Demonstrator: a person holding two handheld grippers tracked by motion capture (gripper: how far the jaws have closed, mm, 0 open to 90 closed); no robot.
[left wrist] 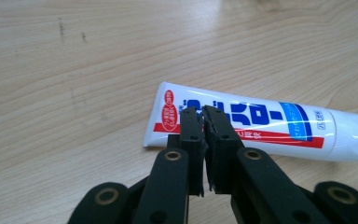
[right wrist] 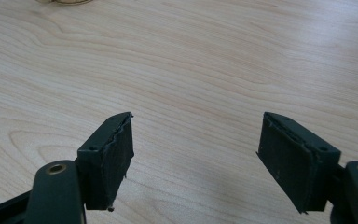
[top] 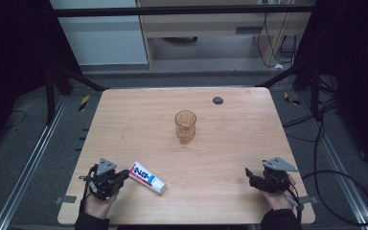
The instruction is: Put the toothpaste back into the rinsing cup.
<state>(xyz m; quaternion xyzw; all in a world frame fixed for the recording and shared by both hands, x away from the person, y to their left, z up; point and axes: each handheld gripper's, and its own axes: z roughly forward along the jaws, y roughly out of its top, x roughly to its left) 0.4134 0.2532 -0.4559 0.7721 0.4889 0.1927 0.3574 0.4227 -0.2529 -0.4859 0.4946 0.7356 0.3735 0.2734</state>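
Two grippers low in frame. Left gripper (top: pixel 120 176), jaws closed and empty, noses at the toothpaste tube (top: pixel 147 177) lying flat lower left, likely lining up a pick. Right gripper (top: pixel 250 175) idles spread wide, lower right; amber cup (top: pixel 185 125) upright, centre.

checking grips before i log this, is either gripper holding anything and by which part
Nothing is held. The left gripper has its jaws shut with nothing between them, just short of the tube's flat end. The right gripper stands open over bare table.

The glass (top: pixel 186 125) stands mid-table (top: pixel 239 143); the tube (top: pixel 147 178) lies nearer the person and left of it.
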